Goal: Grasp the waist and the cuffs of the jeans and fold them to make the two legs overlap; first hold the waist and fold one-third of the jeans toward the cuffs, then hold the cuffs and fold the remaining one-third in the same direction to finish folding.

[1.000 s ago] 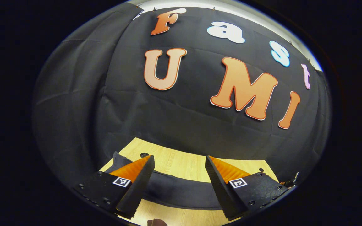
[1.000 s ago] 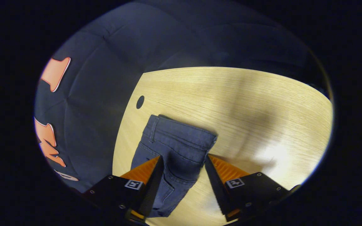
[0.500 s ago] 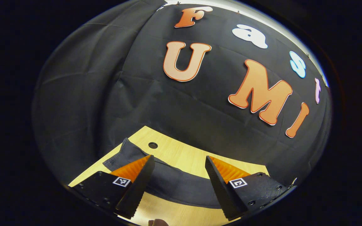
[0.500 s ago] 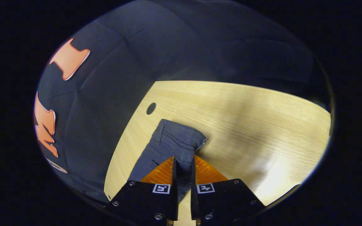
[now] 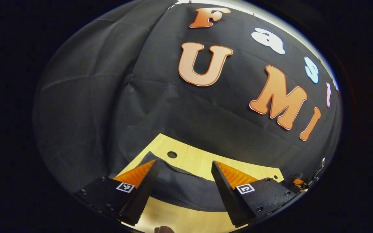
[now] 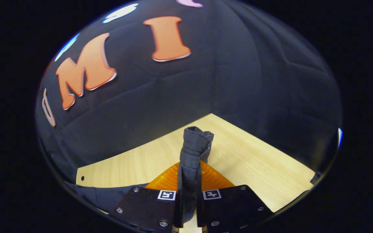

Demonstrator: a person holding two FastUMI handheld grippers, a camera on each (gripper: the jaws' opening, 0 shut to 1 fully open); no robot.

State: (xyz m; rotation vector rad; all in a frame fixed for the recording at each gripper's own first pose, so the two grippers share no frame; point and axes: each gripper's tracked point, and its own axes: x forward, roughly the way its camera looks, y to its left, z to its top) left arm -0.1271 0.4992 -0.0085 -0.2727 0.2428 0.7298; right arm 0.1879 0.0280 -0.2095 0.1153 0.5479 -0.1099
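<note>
Jeans (image 6: 193, 152) bunched upright, pinched in the right gripper (image 6: 189, 181) above the wooden table (image 6: 254, 161).
Left gripper (image 5: 183, 187) hangs released over dark denim lying on the table.

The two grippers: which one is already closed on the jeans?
The right gripper: its fingers pinch a bunched fold of the jeans. The left gripper is open, jeans lying between its spread fingers.

The right gripper (image 6: 189, 181), which closed on the jeans (image 6: 193, 152) a moment ago, has now lifted the pinched denim clear of the table (image 6: 254, 168), bunched upright between its fingers.
</note>
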